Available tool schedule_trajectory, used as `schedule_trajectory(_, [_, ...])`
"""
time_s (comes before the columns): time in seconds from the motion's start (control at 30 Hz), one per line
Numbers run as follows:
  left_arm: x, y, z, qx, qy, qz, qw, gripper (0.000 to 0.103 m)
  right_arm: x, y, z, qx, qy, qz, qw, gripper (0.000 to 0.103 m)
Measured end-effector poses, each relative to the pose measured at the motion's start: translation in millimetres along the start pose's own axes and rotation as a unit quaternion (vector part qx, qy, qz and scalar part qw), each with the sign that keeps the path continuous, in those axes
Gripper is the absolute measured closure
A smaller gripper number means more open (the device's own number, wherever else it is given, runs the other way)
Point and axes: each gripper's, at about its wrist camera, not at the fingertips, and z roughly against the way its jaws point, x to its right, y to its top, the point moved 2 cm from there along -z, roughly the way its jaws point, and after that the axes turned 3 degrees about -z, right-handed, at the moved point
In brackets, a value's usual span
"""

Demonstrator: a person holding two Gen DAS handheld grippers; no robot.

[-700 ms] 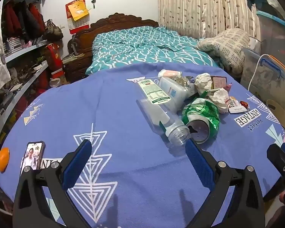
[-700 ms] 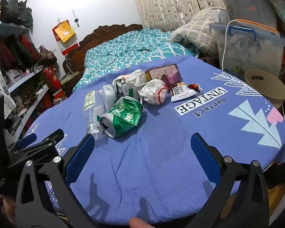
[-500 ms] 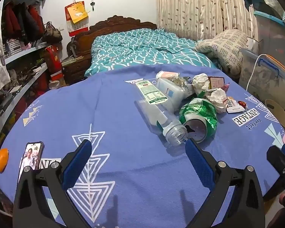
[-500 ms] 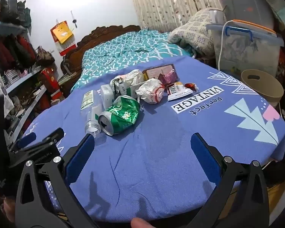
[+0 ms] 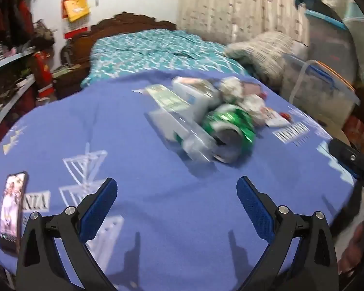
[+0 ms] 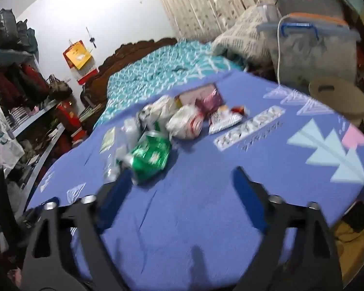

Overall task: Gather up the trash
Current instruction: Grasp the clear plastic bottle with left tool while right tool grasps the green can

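A pile of trash lies on the blue tablecloth: a crushed green can, a clear plastic bottle, crumpled paper and wrappers. My left gripper is open and empty, hovering short of the pile. In the right wrist view the green can, crumpled paper and wrappers lie ahead to the left. My right gripper is open and empty, its left finger close to the can. Both views are motion-blurred.
A phone lies at the table's left edge. A round tan bin stands off the table's right side, beside a clear storage box. A bed lies behind the table; shelves are left.
Both grippers have moved forward and turned, so the trash pile sits closer; the right gripper's left finger is now near the green can. Both stay open.
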Motion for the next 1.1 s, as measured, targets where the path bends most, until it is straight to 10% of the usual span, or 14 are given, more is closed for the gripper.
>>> schedule_trajectory(0.13, [-25.1, 25.4, -20.6, -0.040, -0.068, 0.067, 0.9946, 0.012, 0.3, 14.8, -35.3, -0.059, 0.049, 0.031, 0.997, 0.056])
schedule_trajectory(0.33, [-36.6, 62.8, -80.5, -0.109, -0.139, 0.118, 0.9772, 0.023, 0.9, 22.0, -105.3, -0.157, 0.124, -0.002, 0.980, 0.056])
schedule_trajectory(0.73, [-28.3, 87.1, -167.0, -0.149, -0.070, 0.154, 0.9744, 0.024, -6.9, 21.3, -190.8, -0.219, 0.171, -0.062, 0.959, 0.039])
schedule_trajectory(0.87, [-28.4, 82.6, -162.9, -0.132, -0.043, 0.134, 0.9812, 0.036, -17.0, 17.4, -203.8, -0.240, 0.175, -0.058, 0.953, 0.073])
schedule_trajectory(1.1, [-39.8, 45.4, -117.6, -0.121, -0.066, 0.127, 0.9823, 0.037, -14.9, 12.0, -158.7, -0.209, 0.203, -0.070, 0.954, 0.076])
